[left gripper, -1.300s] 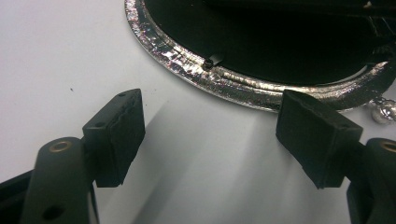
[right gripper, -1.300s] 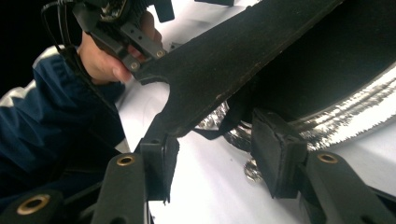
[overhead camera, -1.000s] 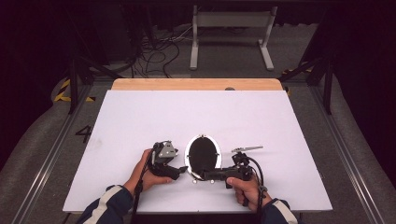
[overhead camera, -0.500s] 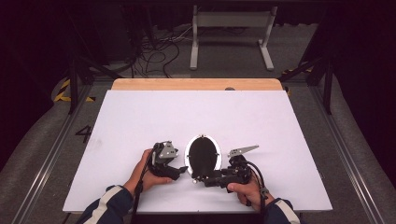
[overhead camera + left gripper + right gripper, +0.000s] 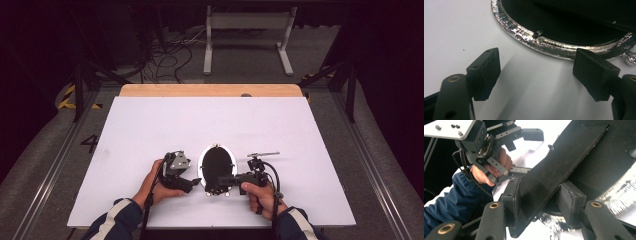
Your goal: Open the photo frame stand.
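Observation:
An oval frame (image 5: pixel 202 162) with a crinkled silver rim (image 5: pixel 544 43) lies back-up on the white table. Its back is black. A black stand flap (image 5: pixel 564 162) rises off that back. My right gripper (image 5: pixel 220 181) comes in from the right over the frame's near end. Its jaws have just been closing, and its pads (image 5: pixel 571 200) press on both sides of the flap at my right gripper (image 5: pixel 539 197). My left gripper (image 5: pixel 193 183) rests on the table just left of the frame. It stands open with only bare table between the jaws of my left gripper (image 5: pixel 536 72).
The white table sheet (image 5: pixel 150 125) stretches wide to the back and both sides. A wooden strip (image 5: pixel 210 90) runs along its far edge. A small silver ball foot (image 5: pixel 630 58) sits at the frame's rim. The left hand and its gripper (image 5: pixel 521 138) are close across the frame.
The right gripper rolled a little at the frame's near end, and its top plate tilted and then levelled. The left gripper and the frame have stayed put.

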`<act>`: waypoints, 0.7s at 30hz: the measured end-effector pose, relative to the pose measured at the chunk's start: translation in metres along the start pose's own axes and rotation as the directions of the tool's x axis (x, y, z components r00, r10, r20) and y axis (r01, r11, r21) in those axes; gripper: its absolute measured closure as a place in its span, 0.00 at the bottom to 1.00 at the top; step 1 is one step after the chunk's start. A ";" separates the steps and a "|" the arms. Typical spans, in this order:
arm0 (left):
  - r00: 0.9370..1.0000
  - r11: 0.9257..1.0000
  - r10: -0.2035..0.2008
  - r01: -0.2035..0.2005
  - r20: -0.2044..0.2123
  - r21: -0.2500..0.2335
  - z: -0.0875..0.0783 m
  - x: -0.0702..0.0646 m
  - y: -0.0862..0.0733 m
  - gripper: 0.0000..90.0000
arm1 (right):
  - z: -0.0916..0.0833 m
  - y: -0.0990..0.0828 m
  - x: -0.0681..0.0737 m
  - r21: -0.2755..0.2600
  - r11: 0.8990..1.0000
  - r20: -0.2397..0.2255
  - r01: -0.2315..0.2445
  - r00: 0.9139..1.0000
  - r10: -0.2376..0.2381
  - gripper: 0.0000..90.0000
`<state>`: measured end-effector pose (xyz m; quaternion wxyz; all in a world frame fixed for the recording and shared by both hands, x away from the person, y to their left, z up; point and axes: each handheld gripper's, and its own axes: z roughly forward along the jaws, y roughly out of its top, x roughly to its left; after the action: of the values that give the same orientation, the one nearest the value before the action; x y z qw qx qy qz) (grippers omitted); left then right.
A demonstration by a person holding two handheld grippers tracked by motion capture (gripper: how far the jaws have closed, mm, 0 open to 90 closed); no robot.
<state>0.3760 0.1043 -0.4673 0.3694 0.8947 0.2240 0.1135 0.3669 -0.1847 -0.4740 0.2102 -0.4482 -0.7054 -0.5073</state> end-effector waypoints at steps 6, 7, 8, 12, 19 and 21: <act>1.000 1.000 -0.009 0.009 0.011 -0.002 0.000 0.003 0.000 0.25 | 0.005 0.003 -0.001 -0.003 1.000 -0.008 -0.003 1.000 0.003 0.61; 0.999 1.000 -0.029 0.029 0.019 -0.002 0.000 0.003 0.000 0.26 | 0.005 0.003 -0.001 -0.005 1.000 -0.006 0.003 1.000 -0.003 0.62; 0.999 0.999 -0.038 0.038 0.028 -0.003 0.000 0.005 -0.001 0.26 | 0.005 0.003 -0.001 -0.006 1.000 -0.005 0.011 1.000 -0.011 0.63; 0.993 0.994 -0.101 0.103 0.065 -0.021 0.000 0.012 -0.001 0.28 | 0.006 0.004 -0.003 -0.008 0.999 -0.014 0.038 0.999 -0.038 0.67; 0.983 0.988 -0.134 0.142 0.122 -0.054 0.002 0.019 0.007 0.26 | 0.004 0.004 0.003 0.000 0.984 -0.014 0.178 0.984 -0.178 0.71; 0.980 0.984 -0.153 0.162 0.126 -0.067 0.002 0.021 0.008 0.26 | 0.003 0.003 0.004 -0.002 0.982 -0.016 0.190 0.982 -0.190 0.71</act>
<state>0.3973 0.1078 -0.4618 0.4243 0.8644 0.2669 0.0384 0.3681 -0.1802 -0.4704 0.1665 -0.3746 -0.7432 -0.5288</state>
